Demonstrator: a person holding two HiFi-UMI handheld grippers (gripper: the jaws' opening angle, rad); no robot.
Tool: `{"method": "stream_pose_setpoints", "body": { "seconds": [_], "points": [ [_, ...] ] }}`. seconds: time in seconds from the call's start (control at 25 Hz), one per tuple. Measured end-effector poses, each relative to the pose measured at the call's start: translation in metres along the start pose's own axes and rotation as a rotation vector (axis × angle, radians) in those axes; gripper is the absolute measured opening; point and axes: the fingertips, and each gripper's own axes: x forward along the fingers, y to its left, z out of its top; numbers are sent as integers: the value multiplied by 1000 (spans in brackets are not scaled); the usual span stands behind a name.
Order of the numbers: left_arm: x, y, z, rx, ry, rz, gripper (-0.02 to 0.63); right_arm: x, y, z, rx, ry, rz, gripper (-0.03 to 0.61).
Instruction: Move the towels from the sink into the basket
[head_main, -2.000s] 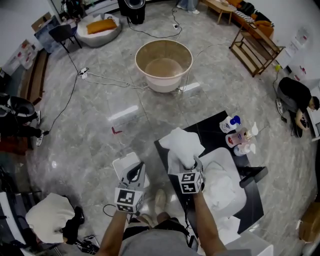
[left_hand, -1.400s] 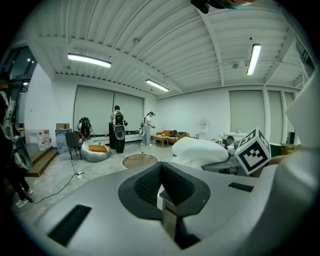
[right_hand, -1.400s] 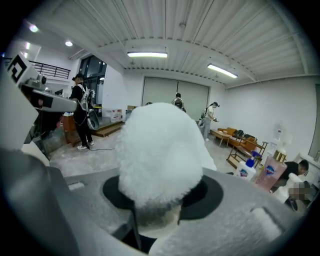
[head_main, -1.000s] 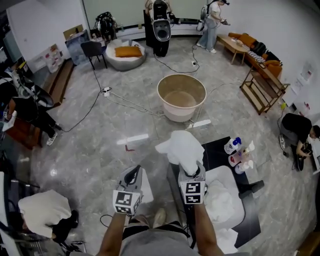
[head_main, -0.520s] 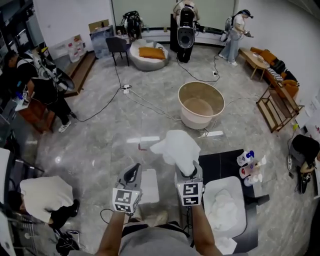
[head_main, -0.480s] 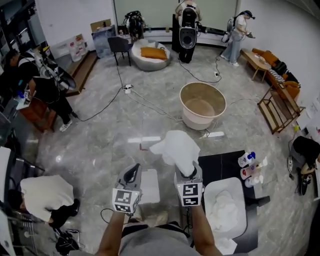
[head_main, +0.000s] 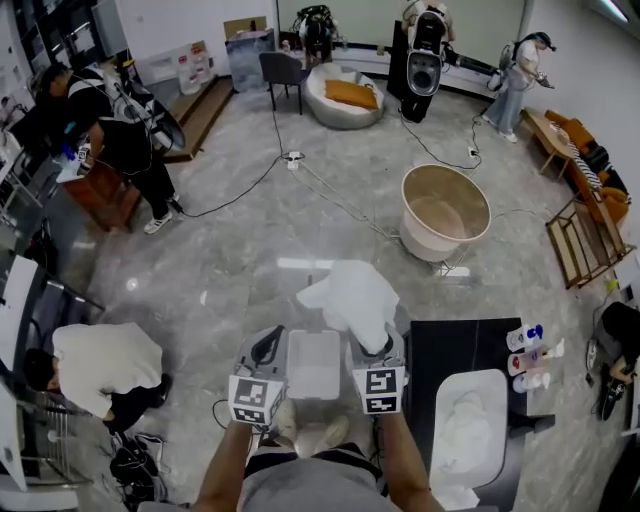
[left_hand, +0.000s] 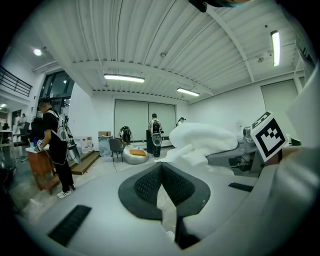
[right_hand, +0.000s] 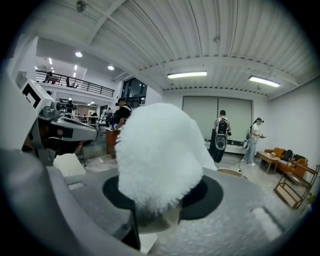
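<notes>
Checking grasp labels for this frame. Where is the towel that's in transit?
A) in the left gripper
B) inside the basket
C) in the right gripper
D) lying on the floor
C: in the right gripper view, the white towel bulges out from between the jaws of the right gripper, which are clamped on it. The left gripper has its jaws together on nothing.

My right gripper (head_main: 375, 348): towel (head_main: 350, 296) between its jaws, bunched ahead of tips. Left gripper (head_main: 267, 344) beside it, leftward; box (head_main: 313, 363) on floor between them. Basket (head_main: 445, 212) well ahead, rightward. Sink (head_main: 487, 385) right of right gripper, behind tips; second towel (head_main: 466, 432) in it.
</notes>
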Motion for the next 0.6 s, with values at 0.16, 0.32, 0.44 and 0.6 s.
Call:
{"method": "stream_pose_setpoints", "body": {
  "seconds": [0.16,0.32,0.44,0.6],
  "points": [
    [-6,30,-21,-16,28,17,9,24,31,-7,18,24,32,192],
    [-8,60,-43,-25,54,25,9,48,60,-17,22,46,57,192],
    [-7,75,-59,-40,79,22,9,65,77,-31,16,76,70,192],
    [-1,88,-89,-72,125,13,9,83,93,-56,32,121,80,192]
  ]
}}
